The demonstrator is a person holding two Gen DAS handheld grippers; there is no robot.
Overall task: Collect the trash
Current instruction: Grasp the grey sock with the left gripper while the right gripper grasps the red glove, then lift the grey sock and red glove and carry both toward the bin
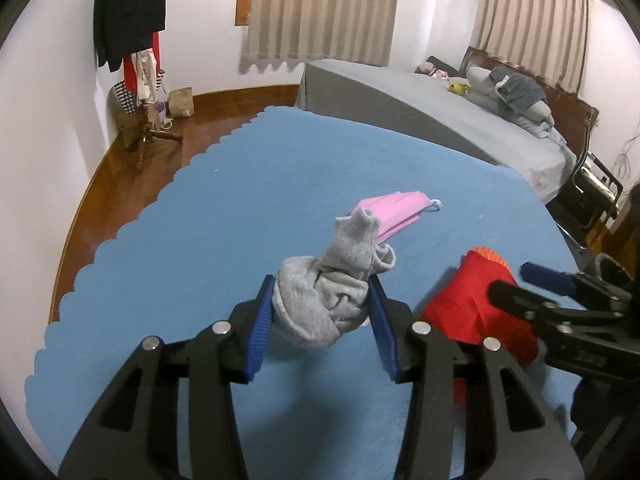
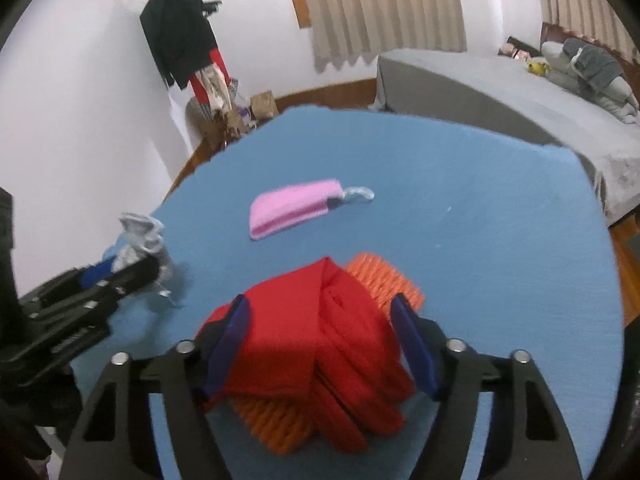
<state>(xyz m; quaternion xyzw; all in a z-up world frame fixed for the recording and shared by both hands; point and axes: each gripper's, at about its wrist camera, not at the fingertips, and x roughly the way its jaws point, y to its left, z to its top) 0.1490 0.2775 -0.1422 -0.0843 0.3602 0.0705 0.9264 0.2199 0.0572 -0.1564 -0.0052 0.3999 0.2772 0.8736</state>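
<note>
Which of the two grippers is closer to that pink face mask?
Left. The left gripper, holding the grey sock, sits just short of the pink face mask; the right gripper straddles the red cloth, farther back.

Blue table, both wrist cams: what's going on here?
A person holds a gripper in each hand over the blue table. The left gripper is clamped on a balled grey sock. The right gripper brackets a red and orange sock bundle; whether its pads press is unclear. A pink face mask lies untouched beyond.
</note>
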